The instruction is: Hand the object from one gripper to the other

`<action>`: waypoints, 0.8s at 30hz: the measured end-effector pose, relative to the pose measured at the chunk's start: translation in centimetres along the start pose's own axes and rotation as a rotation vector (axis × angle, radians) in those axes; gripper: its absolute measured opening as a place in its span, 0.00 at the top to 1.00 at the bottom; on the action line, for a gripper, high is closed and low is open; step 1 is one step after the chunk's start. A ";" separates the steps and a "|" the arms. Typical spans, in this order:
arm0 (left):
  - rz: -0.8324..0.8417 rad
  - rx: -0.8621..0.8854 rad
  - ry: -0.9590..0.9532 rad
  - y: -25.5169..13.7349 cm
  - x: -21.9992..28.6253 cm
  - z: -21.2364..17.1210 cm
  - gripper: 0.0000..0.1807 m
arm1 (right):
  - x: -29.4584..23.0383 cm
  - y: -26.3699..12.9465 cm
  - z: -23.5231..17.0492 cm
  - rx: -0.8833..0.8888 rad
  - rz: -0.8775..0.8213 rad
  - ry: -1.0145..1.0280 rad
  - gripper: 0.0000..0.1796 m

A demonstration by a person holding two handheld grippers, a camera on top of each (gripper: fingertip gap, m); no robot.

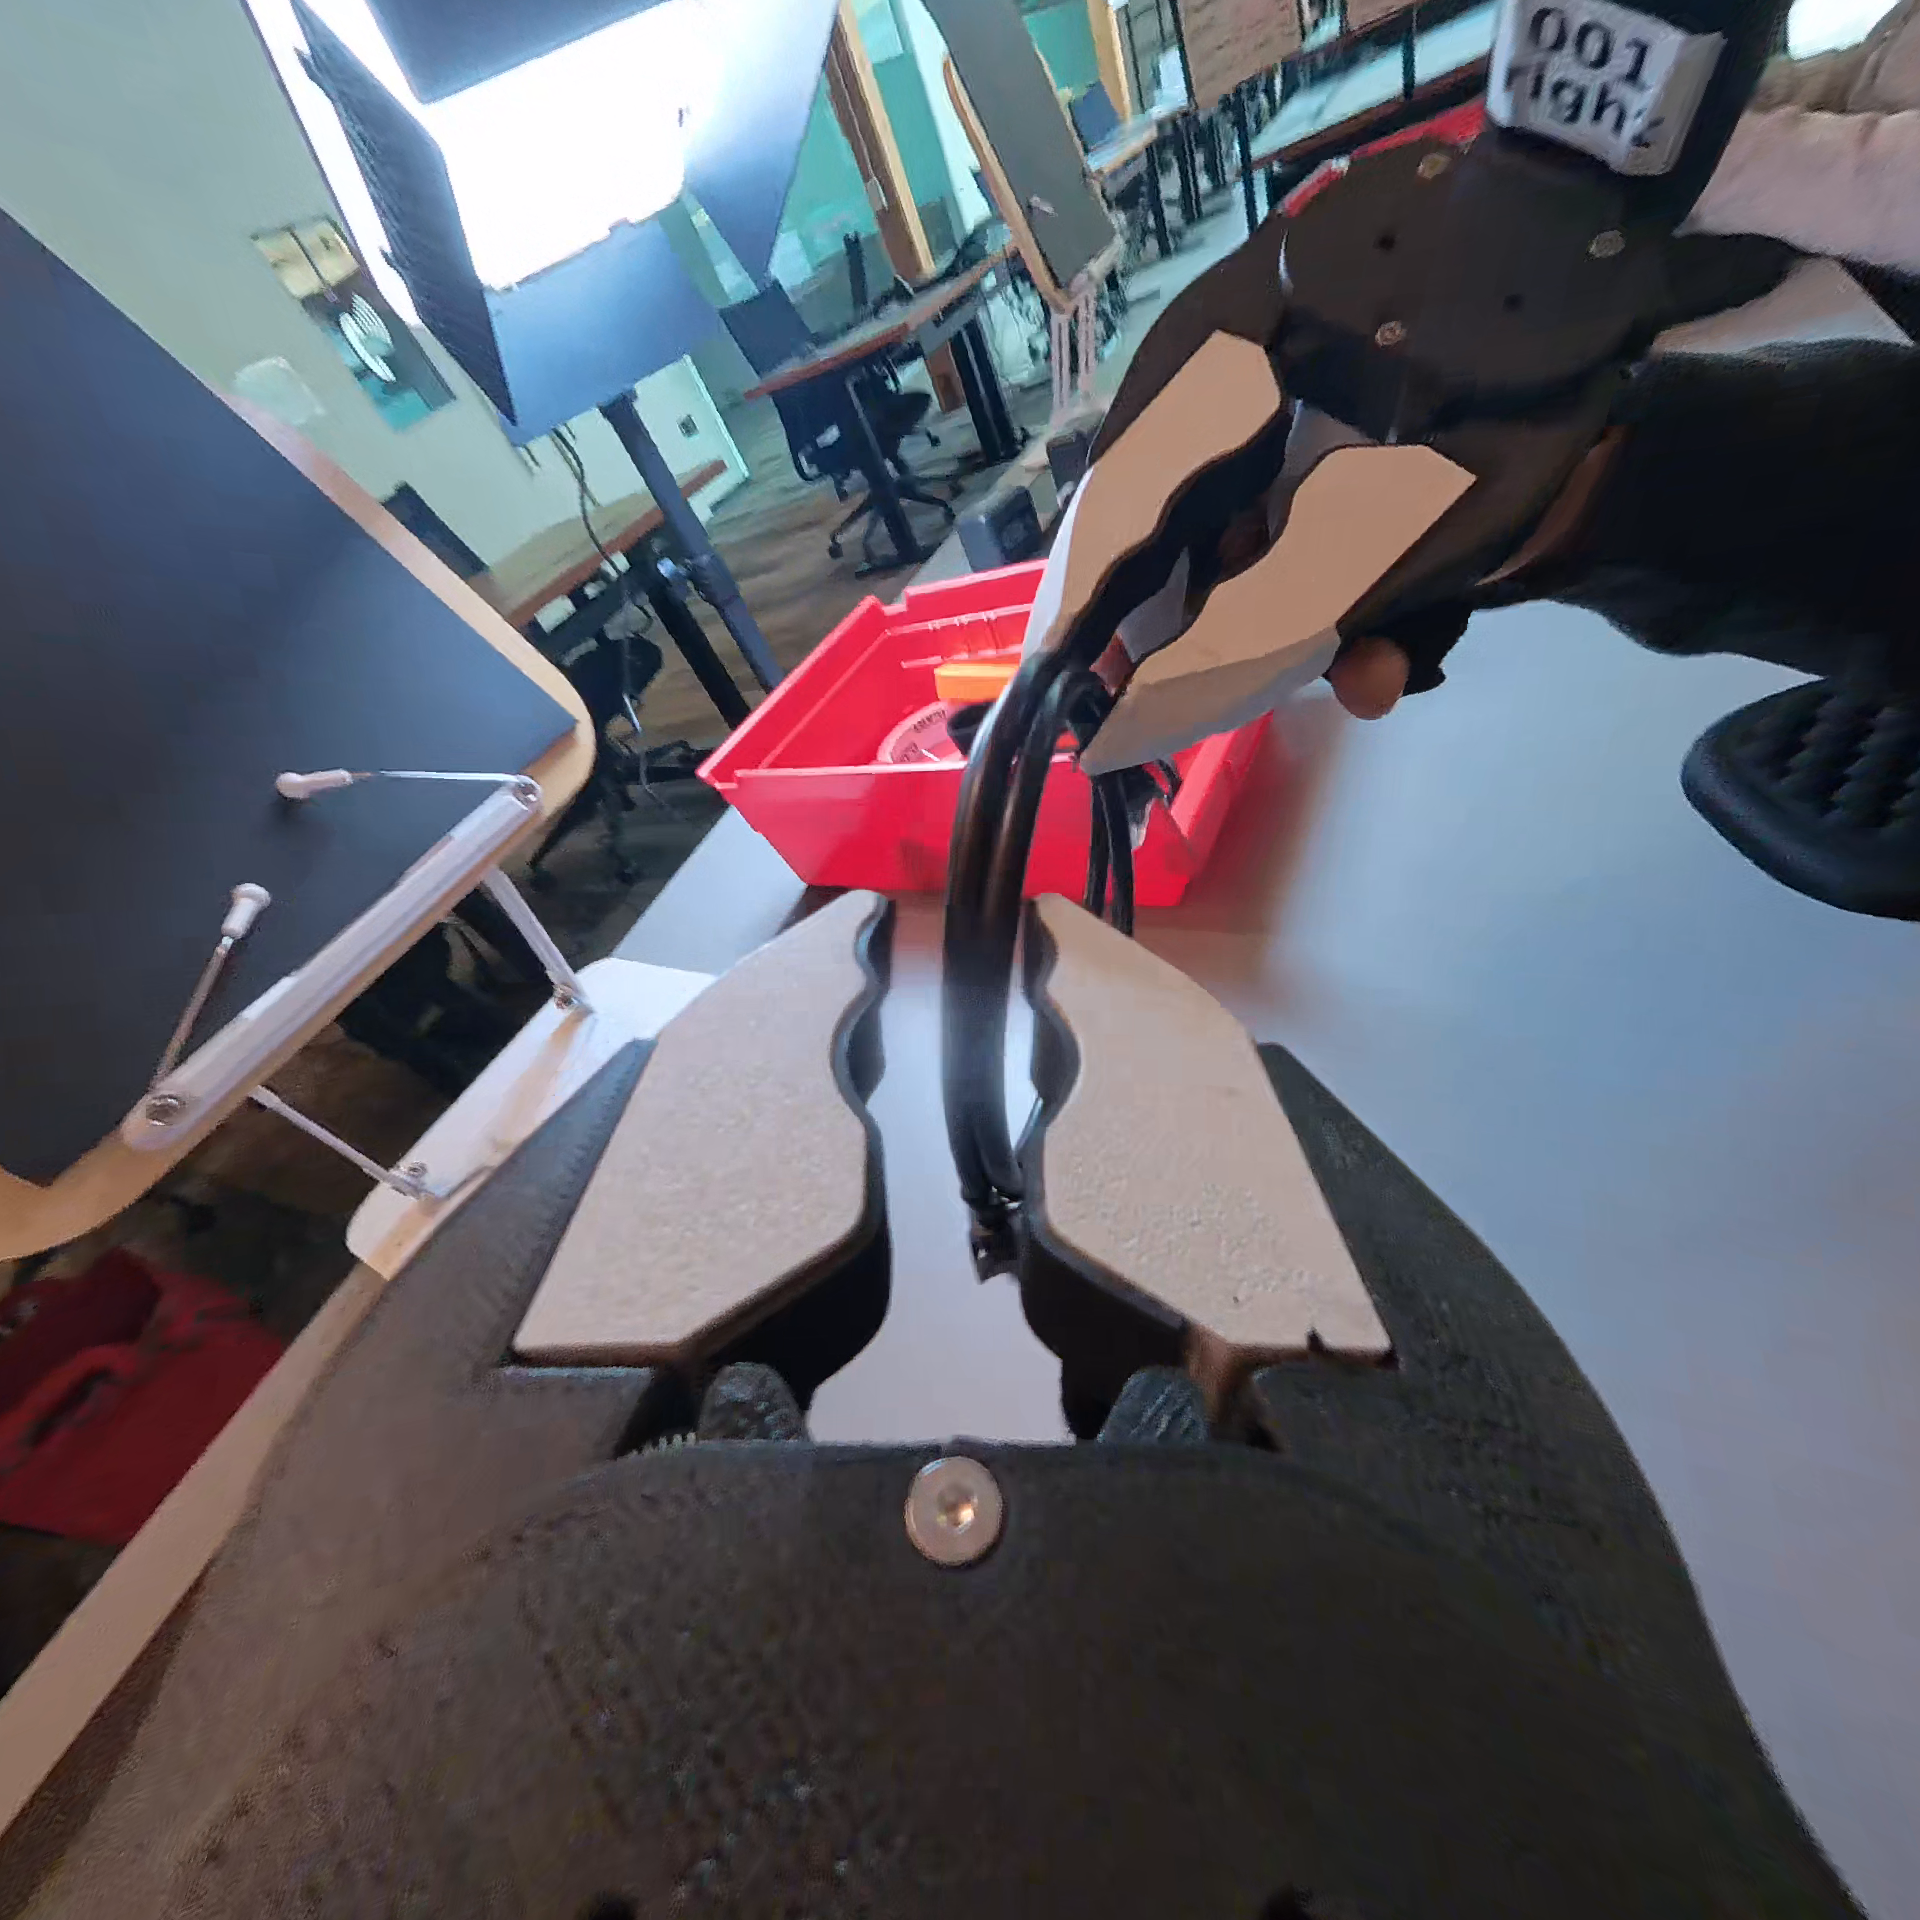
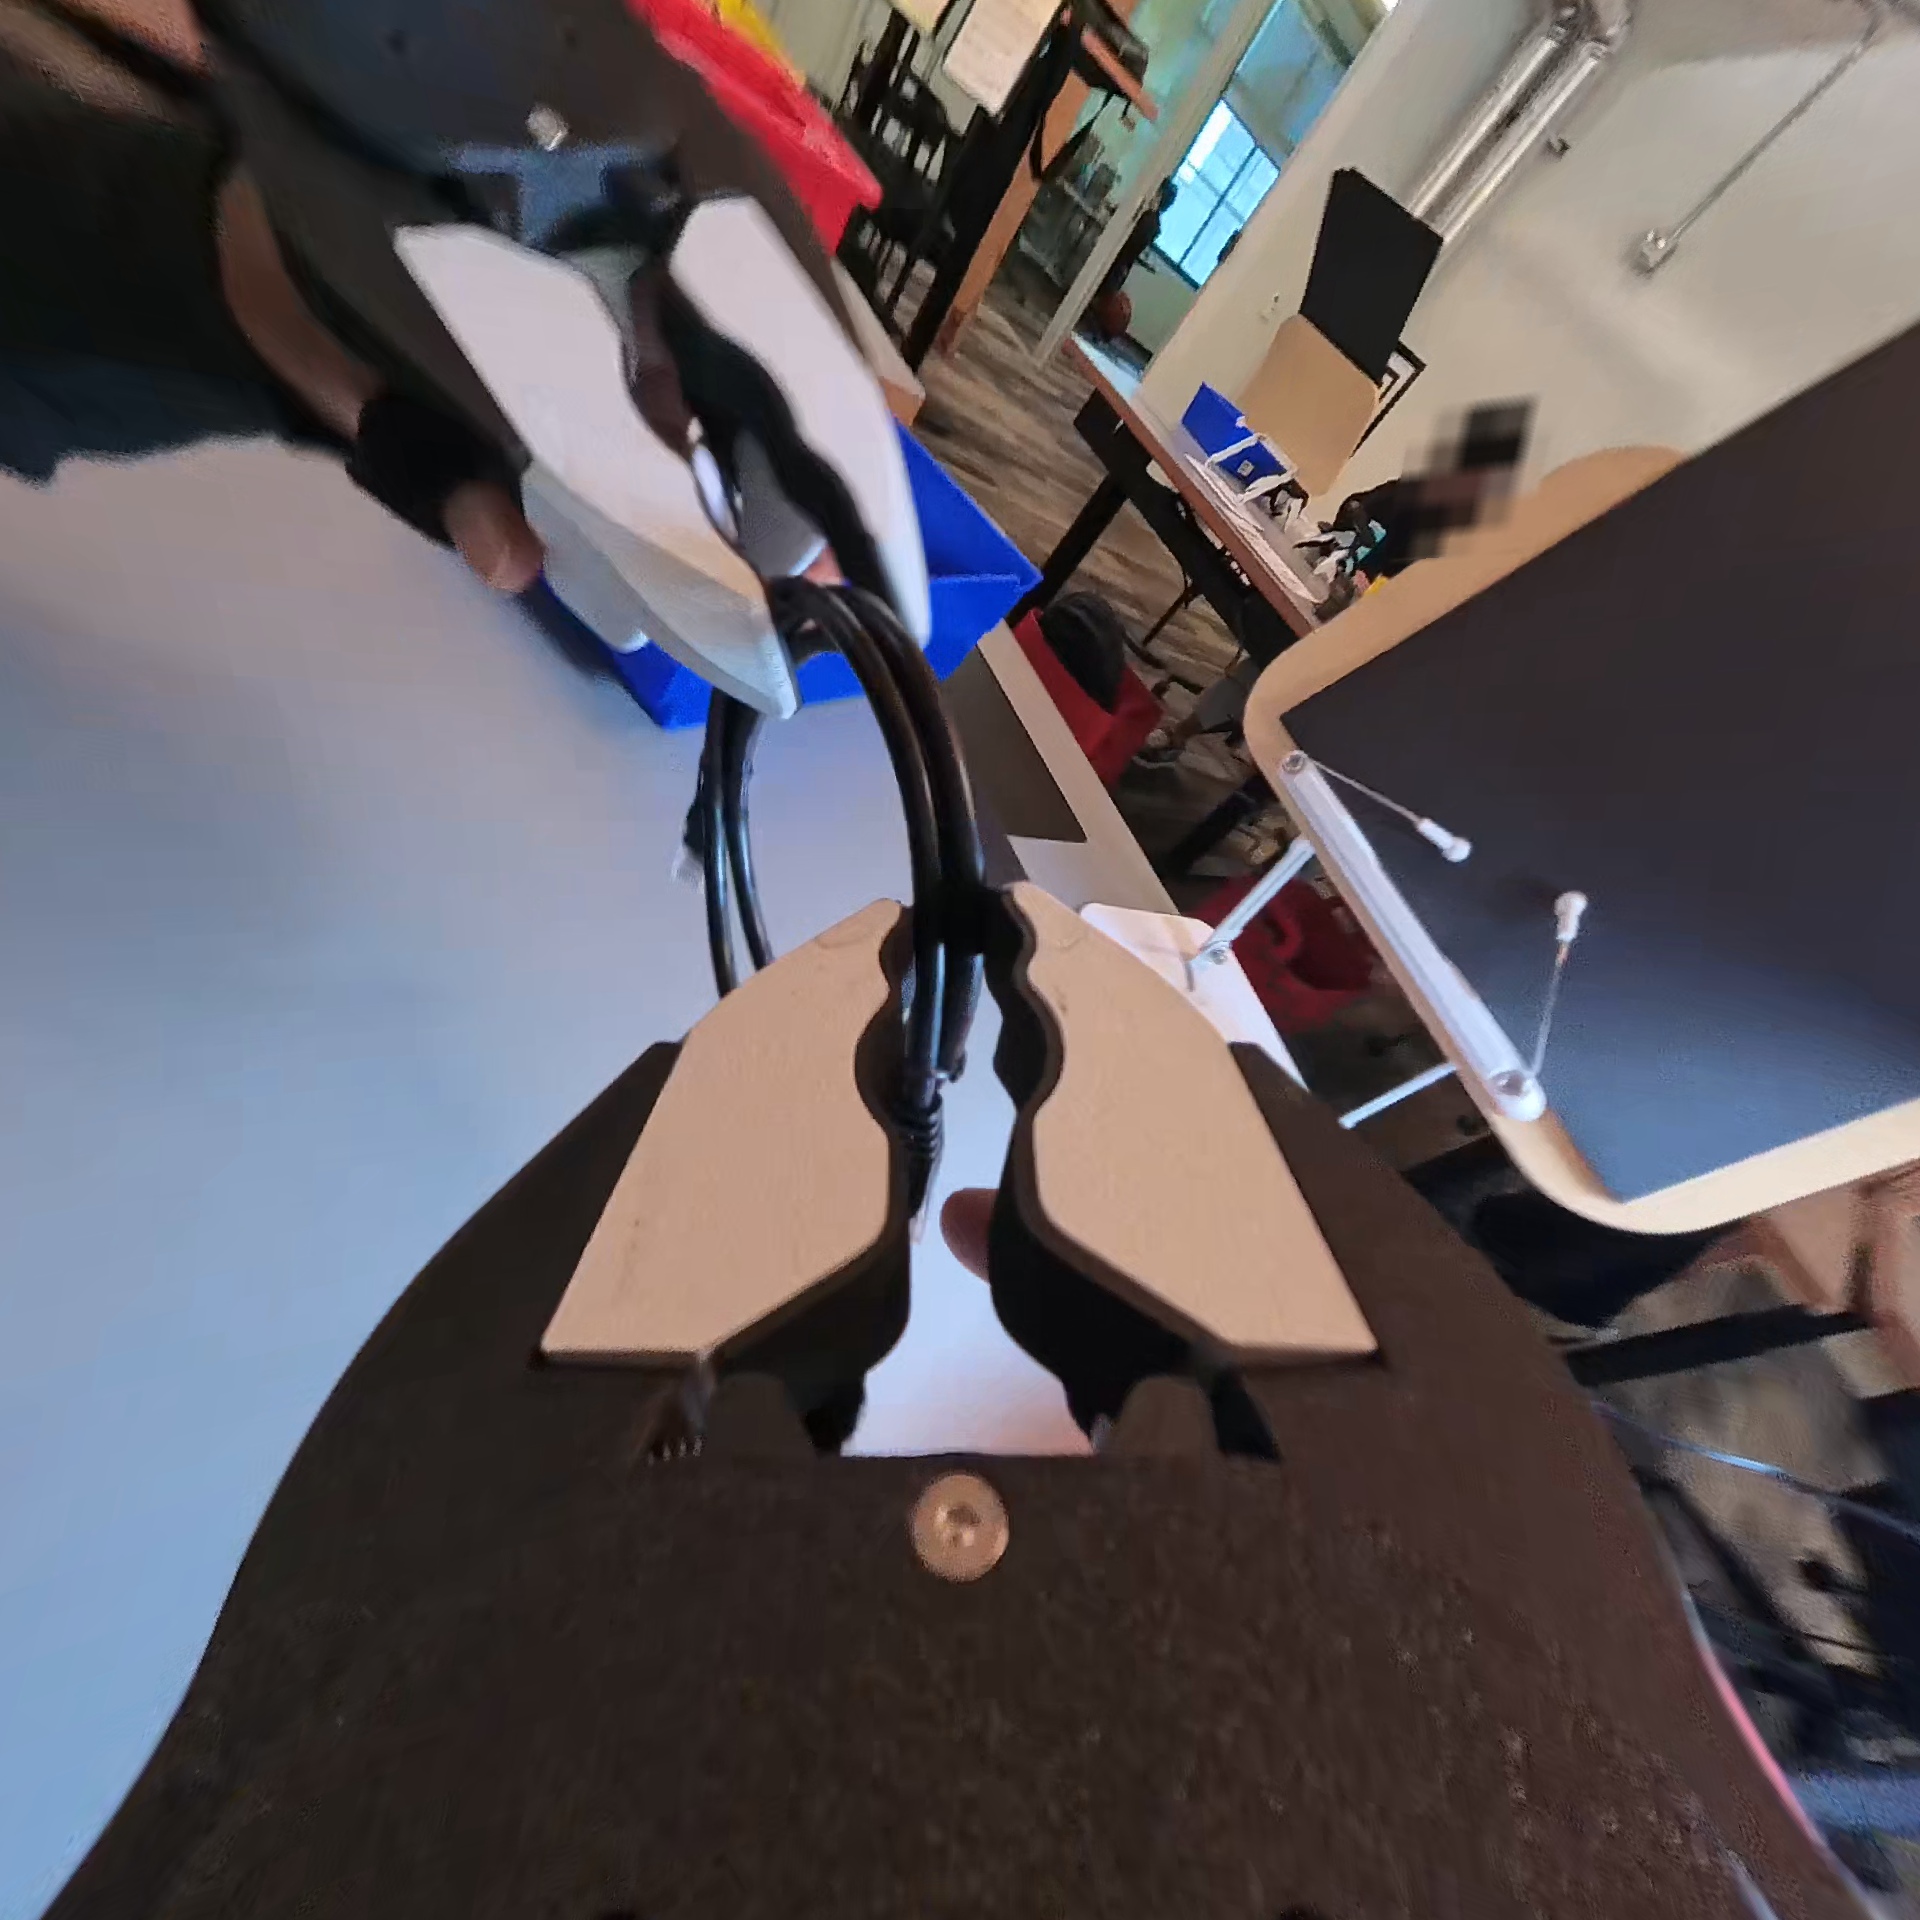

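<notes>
Starting at the left of the left wrist view, a black panel [image 1: 208, 623] with a pale wooden edge stood beside the grey table [image 1: 1558, 1143]. In the lower middle, the left gripper [image 1: 956, 914] had its two pale fingers narrow but not fully closed. The black cable [image 1: 971, 883] ran down between them and lay against the right finger, while a thin strip of the table showed between the cable and the left finger. Behind the fingertips a red bin [image 1: 831, 821] sat on the table with some small things inside that were too blurred to name. To the upper right, the right gripper [image 1: 1070, 707] pointed down toward the bin, held by a hand in a black glove [image 1: 1714, 499]. Its fingertips were pressed together on the upper bend of the cable, so the cable hung from them in a loop above the table. In the right wrist view, the left gripper [image 2: 842, 665] appeared at the upper left with the cable [image 2: 920, 758] coming out between its tips, and I could not tell there how firmly it was gripped. A blue bin [image 2: 966, 561] lay just behind it. In the lower middle the right gripper [image 2: 951, 914] had its fingers close on the cable, which filled the gap at the tips. At the far right stood another black panel [image 2: 1610, 779].
</notes>
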State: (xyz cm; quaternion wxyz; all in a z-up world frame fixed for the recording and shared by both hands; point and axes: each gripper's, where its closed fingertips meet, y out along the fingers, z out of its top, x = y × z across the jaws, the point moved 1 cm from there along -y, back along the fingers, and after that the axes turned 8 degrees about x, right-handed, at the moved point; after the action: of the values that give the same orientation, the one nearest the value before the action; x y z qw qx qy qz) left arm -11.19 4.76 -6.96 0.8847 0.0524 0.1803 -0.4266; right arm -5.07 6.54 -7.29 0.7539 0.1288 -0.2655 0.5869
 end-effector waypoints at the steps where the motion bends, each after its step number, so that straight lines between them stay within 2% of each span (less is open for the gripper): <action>1: -0.009 -0.021 0.005 0.1 0.2 -0.1 0.83 | -0.4 0.2 -0.1 -0.015 0.004 -0.059 0.93; 5: -0.075 -0.126 0.104 0.6 2.1 -0.9 0.80 | -2.4 1.5 -0.6 -0.076 0.027 -0.219 0.93; 6: -0.069 -0.169 0.155 0.8 2.3 -1.5 0.84 | -2.9 1.7 -0.5 -0.073 0.040 -0.236 0.93; 7: -0.058 -0.206 0.211 0.8 2.3 -2.0 0.92 | -3.2 1.8 -0.6 -0.080 0.048 -0.246 0.93; 10: -0.049 -0.211 0.260 1.0 2.3 -1.8 0.93 | -2.7 1.6 -0.4 -0.054 0.031 -0.250 0.93; 11: -0.045 -0.200 0.261 0.9 2.2 -1.5 0.93 | -2.4 1.4 -0.3 -0.048 0.022 -0.223 0.91; 13: -0.036 -0.190 0.275 0.7 2.0 -1.3 0.93 | -1.6 1.1 -1.1 -0.089 0.027 -0.164 0.79; 14: -0.032 -0.185 0.283 0.6 1.8 -1.3 0.93 | -1.6 0.9 -1.5 -0.097 0.046 -0.133 0.78; 15: -0.034 -0.176 0.283 0.5 1.8 -1.2 0.93 | -1.7 0.8 -1.9 -0.103 0.067 -0.107 0.78; 18: -0.046 -0.152 0.265 0.4 2.0 -0.9 0.93 | -2.1 0.8 -2.7 -0.109 0.097 -0.093 0.92; 20: -0.044 -0.151 0.224 0.3 1.9 -0.9 0.93 | -2.1 0.9 -2.7 -0.123 0.094 -0.103 0.93; 24: -0.078 -0.197 0.216 0.7 2.7 -1.5 0.80 | -3.0 1.4 -2.3 -0.161 0.098 -0.196 0.93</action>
State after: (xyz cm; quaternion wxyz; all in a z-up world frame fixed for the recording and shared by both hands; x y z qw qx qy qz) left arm -9.58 3.58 -9.37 0.8438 0.0039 0.3173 -0.4327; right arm -6.30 5.63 -11.06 0.7025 0.1115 -0.3903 0.5846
